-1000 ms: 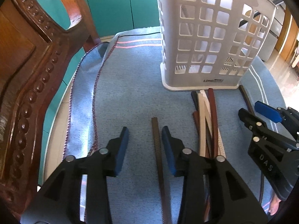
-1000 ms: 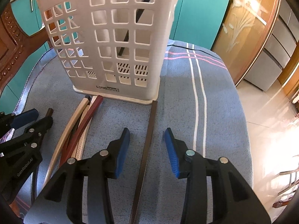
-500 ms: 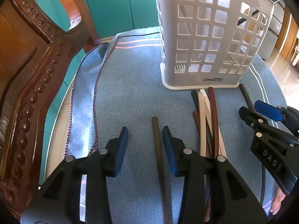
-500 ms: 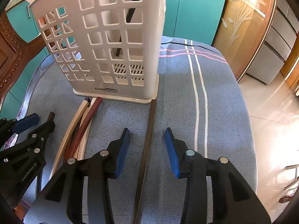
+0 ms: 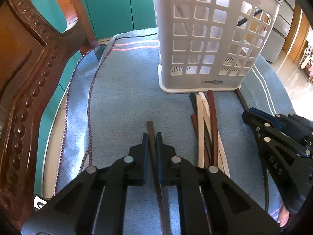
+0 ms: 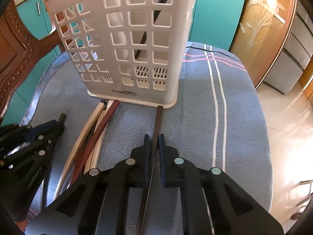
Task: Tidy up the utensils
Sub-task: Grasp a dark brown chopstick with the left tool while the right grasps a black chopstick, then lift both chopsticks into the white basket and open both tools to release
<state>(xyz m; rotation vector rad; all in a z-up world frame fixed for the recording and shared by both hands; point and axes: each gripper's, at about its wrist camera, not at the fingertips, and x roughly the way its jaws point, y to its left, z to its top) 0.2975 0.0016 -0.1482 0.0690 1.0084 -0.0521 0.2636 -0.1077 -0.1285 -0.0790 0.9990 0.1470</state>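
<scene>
Home kitchen/dining area. Teal cabinet doors [image 5: 117, 9] w/ metal handles fill the upper middle of the left wrist view; more teal cabinets [image 6: 215, 15] at upper right of the right wrist view. Carved dark-wood chair back [image 5: 25, 74] runs down the left side. Table covered w/ a blue striped cloth [image 6: 195, 98], white plastic utensil basket [image 6: 121, 45] standing on it. Wooden door w/ etched floral glass [image 6: 258, 29] upper right, glossy tiled floor [image 6: 289, 117] at right edge.

Teal cabinet doors [image 5: 117, 5], carved wooden chair [image 5: 25, 74], glossy sunlit floor tiles [image 6: 289, 117], blue striped tablecloth [image 6: 195, 98].
</scene>
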